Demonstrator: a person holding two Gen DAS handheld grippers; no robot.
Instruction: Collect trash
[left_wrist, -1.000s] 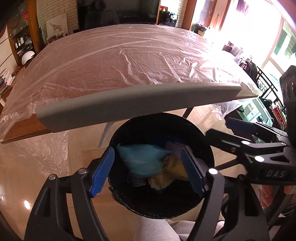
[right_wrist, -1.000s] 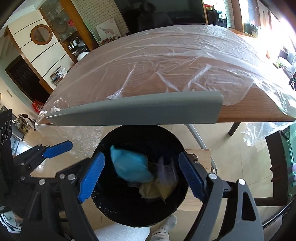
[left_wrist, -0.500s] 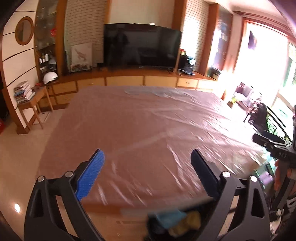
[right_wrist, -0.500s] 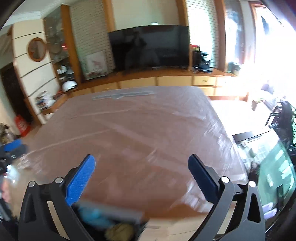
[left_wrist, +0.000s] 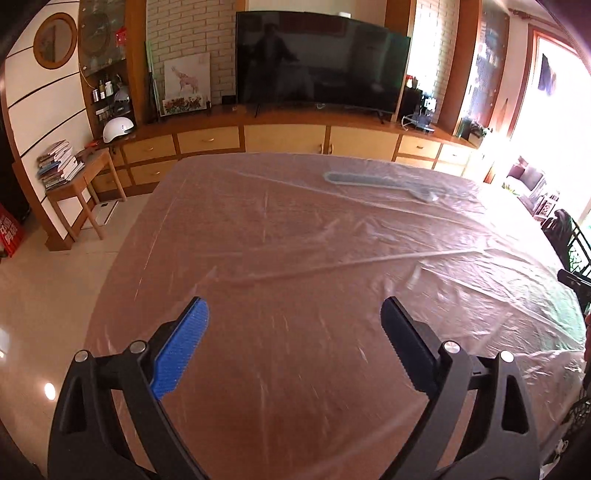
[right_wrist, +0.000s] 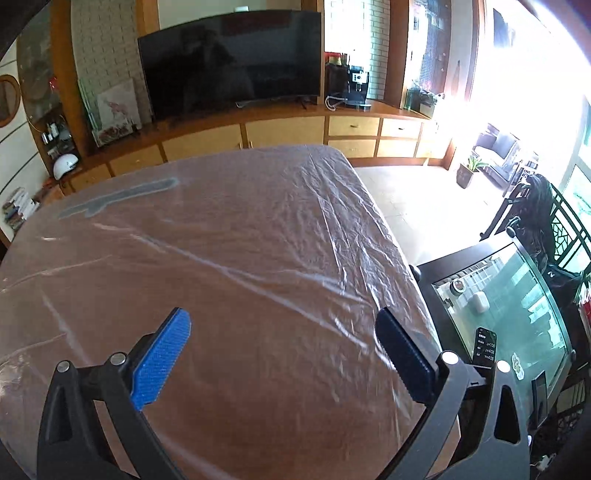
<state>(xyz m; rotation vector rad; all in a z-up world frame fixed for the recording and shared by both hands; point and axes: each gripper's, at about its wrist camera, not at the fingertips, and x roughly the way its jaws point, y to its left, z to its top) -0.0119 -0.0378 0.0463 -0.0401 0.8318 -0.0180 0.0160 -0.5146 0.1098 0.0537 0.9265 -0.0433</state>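
The left wrist view alone shows a small wooden side table (left_wrist: 79, 168) with one stack of books (left_wrist: 59, 164), far to the left of the fingers. The right wrist view alone shows a dark glass-topped table (right_wrist: 517, 295) just right of the fingers, with one remote control (right_wrist: 484, 346) lying on it.

Both views look over one wooden table (left_wrist: 295, 258) covered with a clear plastic sheet (left_wrist: 461, 266). Under the sheet, far ahead of the fingers, lies one long grey flat thing (left_wrist: 373, 181). Behind the table stands one big dark television (left_wrist: 321, 61) on a long wooden cabinet (left_wrist: 284, 138); one white helmet (left_wrist: 117, 129) rests on the cabinet at the left.

The left gripper (left_wrist: 293, 345) has its two fingers spread wide, nothing between them, only the sheet beyond. The right gripper (right_wrist: 282, 349) is spread wide also and holds nothing. No trash and no bin can be seen in either view; where they are I cannot tell.
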